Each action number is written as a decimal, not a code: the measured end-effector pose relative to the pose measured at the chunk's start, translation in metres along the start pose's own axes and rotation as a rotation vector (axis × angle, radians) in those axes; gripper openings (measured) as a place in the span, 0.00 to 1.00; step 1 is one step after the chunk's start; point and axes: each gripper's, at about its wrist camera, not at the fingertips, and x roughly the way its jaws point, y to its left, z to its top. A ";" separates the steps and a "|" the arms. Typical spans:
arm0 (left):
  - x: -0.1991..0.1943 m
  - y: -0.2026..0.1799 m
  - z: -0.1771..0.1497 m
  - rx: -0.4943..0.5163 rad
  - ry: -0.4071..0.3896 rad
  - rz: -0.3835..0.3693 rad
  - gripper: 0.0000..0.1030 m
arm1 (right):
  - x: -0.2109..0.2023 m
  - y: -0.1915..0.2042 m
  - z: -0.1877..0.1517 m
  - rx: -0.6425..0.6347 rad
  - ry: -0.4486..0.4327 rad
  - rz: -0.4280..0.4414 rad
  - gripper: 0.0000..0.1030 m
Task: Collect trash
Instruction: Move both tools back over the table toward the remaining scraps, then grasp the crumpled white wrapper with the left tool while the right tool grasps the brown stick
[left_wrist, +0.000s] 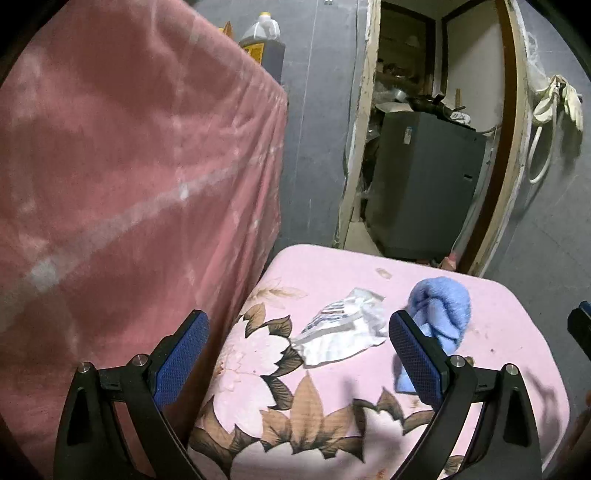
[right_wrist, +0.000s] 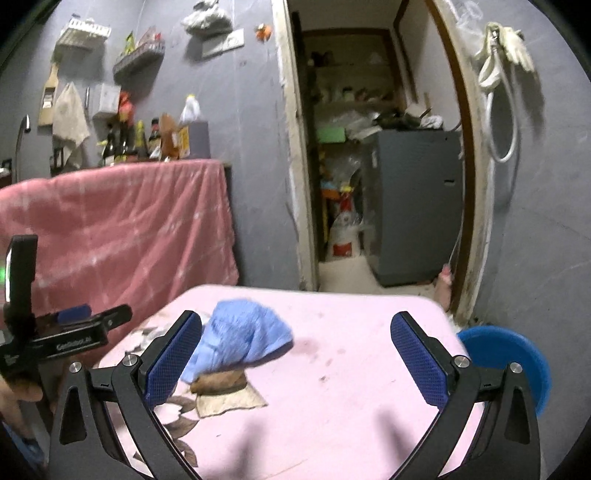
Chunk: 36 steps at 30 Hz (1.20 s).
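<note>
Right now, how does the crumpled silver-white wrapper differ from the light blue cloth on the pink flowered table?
The crumpled silver-white wrapper lies flat and shiny, with printed stripes; the light blue cloth is bunched into a soft, plain, matte heap. The wrapper lies between the open left tongs; the cloth sits behind their right finger. Both rest on the pink flowered table, ungrasped.
</note>
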 end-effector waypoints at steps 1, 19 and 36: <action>0.002 0.002 -0.001 0.001 0.004 -0.004 0.93 | 0.001 0.001 -0.002 -0.002 0.007 0.004 1.00; 0.055 0.005 0.003 0.030 0.195 -0.101 0.70 | 0.054 0.033 -0.026 -0.025 0.275 0.089 0.82; 0.071 0.002 0.012 0.058 0.288 -0.157 0.36 | 0.083 0.049 -0.038 -0.054 0.424 0.160 0.55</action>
